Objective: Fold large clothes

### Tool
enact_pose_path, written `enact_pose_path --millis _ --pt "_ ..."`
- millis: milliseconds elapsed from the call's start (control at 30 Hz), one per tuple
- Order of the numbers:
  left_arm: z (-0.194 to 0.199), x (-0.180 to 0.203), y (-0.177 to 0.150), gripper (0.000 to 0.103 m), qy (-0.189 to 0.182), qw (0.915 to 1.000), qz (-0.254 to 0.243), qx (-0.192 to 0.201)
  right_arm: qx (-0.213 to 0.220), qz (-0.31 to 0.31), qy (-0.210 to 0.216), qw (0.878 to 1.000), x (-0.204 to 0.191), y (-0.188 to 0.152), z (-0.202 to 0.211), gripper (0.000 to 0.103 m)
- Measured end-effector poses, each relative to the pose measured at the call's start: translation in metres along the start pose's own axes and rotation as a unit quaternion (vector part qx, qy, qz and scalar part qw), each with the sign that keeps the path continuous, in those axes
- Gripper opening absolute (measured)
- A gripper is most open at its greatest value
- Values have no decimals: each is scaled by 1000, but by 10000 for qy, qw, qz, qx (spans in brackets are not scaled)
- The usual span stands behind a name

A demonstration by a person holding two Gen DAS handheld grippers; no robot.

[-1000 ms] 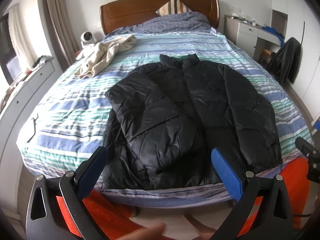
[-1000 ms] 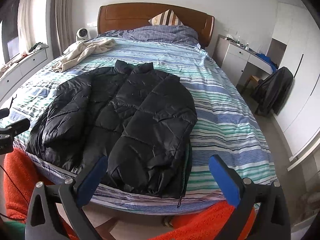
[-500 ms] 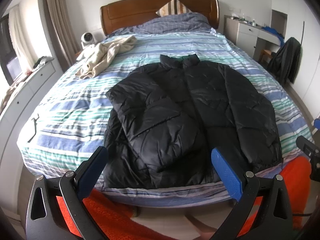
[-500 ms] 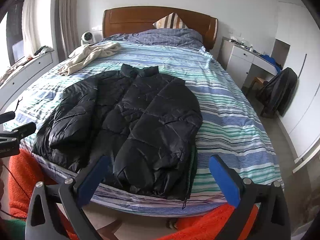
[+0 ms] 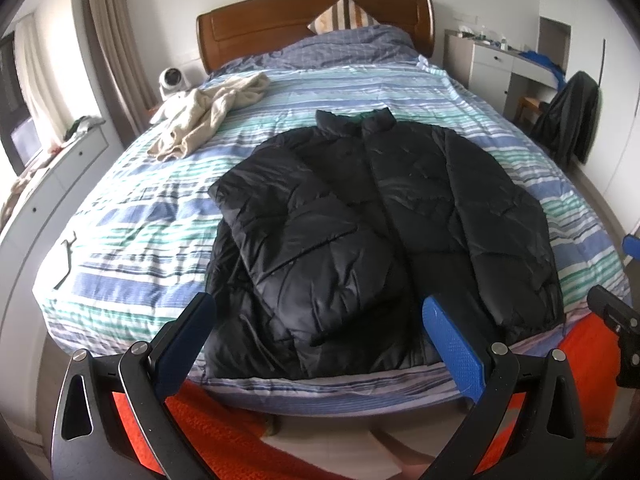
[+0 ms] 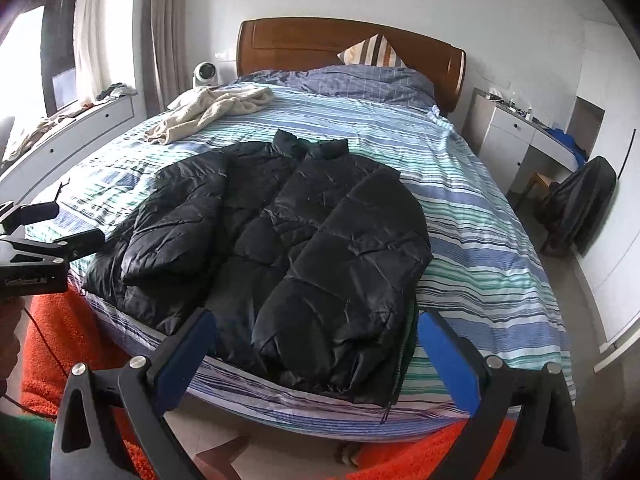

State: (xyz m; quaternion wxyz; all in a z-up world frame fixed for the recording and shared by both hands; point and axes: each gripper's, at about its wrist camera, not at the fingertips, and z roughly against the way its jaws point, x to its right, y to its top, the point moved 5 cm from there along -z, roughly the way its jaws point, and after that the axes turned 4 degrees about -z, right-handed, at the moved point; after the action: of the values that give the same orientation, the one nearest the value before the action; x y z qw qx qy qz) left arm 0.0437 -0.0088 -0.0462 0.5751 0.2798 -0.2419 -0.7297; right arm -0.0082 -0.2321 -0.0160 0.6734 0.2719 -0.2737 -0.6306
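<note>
Readable text, one entry: a line of small white lettering on the side of my left gripper point(image 6: 30, 258), seen from the right wrist camera; too small and blurred for me to make out. No other label, brand, number or sign legible in either view.

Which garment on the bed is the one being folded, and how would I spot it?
Start from the bed with the striped blue-green cover. Near its foot lies the black puffer jacket, collar toward the headboard, both sleeves folded over its front. The only other garment, a crumpled cream garment, lies farther up.
</note>
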Motion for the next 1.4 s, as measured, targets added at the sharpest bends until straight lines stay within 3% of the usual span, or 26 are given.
enact_pose_path --millis 133,333,433,500,567,600,633,667,733,800,867,967,1067,1100,1133,1167,1200,1267,1333,1400 --pt "0 0 0 103 -12 10000 16 -4 -229 313 265 9989 -7 -9 -13 103" --pt "-1 -2 -2 103 -23 10000 56 -57 -750 1640 602 9818 -29 -42 -71 102" --pt "0 -3 -3 103 25 10000 69 -61 -767 1976 471 9761 -32 -51 -103 101" --pt "1 -6 -4 103 93 9999 92 -79 -900 1891 424 9769 -25 -51 -121 88" --pt "0 -10 -7 103 126 9998 149 -101 -1078 1461 875 9795 -16 -48 -130 46" --pt "-1 -11 -7 103 122 9997 182 -130 -1123 1222 962 9814 -9 -45 -132 37" --pt "-3 -13 -9 103 106 9995 219 -179 -1068 1041 951 9842 -2 -40 -129 19" --pt "-6 -15 -9 103 87 9994 243 -232 -956 827 992 9870 8 -31 -121 13" --pt "-9 -17 -9 103 78 9992 247 -292 -525 286 993 9933 40 -1 -93 13" --pt "-7 -17 -7 103 75 9994 213 -254 -4 -168 665 9976 92 36 -63 13" --pt "-6 -16 -4 103 63 9997 167 -188 423 -442 130 9980 148 62 -34 13" --pt "-8 -15 -1 103 52 9998 133 -132 905 -918 -1177 9846 267 96 -2 13" --pt "-12 -14 -1 103 34 9997 184 -140 623 -1243 -2108 9676 362 87 -19 16" --pt "-13 -14 -1 103 30 9997 201 -145 384 -1381 -2285 9629 388 75 -32 22" --pt "-14 -15 -2 103 41 9996 216 -147 227 -1476 -2445 9581 403 65 -42 35" --pt "-14 -16 -3 103 62 9996 225 -154 -74 -1656 -2761 9467 425 44 -55 42" --pt "-15 -17 -4 103 93 9995 234 -179 -264 -1803 -2914 9391 435 27 -63 42" --pt "-18 -22 -7 103 139 9994 237 -232 -365 -2159 -2838 9336 431 -1 -68 42" --pt "-24 -27 -10 103 98 9994 197 -256 -303 -2423 -2357 9406 413 -19 -69 43" --pt "-35 -28 -10 103 -123 9996 14 -259 -345 -2530 -1663 9524 368 -36 -73 46"
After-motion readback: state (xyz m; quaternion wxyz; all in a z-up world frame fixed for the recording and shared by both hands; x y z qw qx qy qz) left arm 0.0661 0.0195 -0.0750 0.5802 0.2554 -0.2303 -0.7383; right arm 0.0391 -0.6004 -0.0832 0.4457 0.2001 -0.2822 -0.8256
